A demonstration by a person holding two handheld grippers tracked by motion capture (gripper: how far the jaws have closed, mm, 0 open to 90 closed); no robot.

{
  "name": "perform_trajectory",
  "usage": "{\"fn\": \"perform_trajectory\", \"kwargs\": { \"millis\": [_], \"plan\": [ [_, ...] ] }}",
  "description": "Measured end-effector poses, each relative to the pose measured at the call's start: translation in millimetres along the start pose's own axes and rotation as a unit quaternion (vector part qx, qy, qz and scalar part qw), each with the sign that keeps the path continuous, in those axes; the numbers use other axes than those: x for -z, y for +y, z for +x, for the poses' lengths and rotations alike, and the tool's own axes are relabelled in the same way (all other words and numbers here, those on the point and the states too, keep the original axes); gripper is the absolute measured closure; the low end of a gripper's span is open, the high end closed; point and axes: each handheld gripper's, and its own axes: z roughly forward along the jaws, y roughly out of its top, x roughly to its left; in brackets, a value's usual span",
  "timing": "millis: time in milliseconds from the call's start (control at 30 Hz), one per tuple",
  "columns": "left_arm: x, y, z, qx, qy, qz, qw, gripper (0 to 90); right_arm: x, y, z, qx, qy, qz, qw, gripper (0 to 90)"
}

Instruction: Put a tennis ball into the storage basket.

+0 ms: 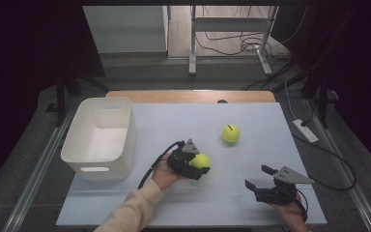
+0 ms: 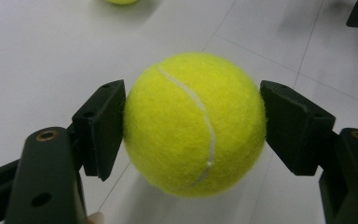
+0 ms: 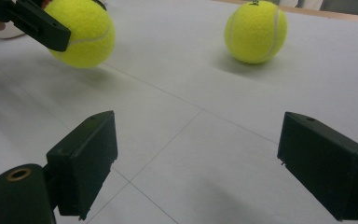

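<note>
While no ball lies in the white bin (image 1: 99, 140) at the left of the table (image 1: 174, 208), judged barely begun, on the guess that the balls belong in there. Bin inside bare as far as visible, standing well apart from both balls. Left gripper (image 1: 197, 166), just right of the bin, clenched on the held tennis ball (image 2: 195, 123), jaws pressing its two sides, ball raised a little off the surface with a shadow beneath in the right gripper view. Right gripper (image 3: 200, 163), near the front right of the table, released, jaws spread wide with nothing between. Second tennis ball (image 1: 231, 134) resting free farther back, untouched. Left to do, probably: carrying the gripped ball across to the bin, then fetching the other.
</note>
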Motion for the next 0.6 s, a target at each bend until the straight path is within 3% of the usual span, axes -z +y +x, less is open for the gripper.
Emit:
{"fn": "perform_trajectory", "kwargs": {
  "millis": [600],
  "plan": [
    [24.1,-0.5,3.7,-0.002,0.020,-0.036,0.9992,26.9,1.4,1.2,0.5,0.003,-0.004,-0.005,1.0000,12.0]
  ]
}}
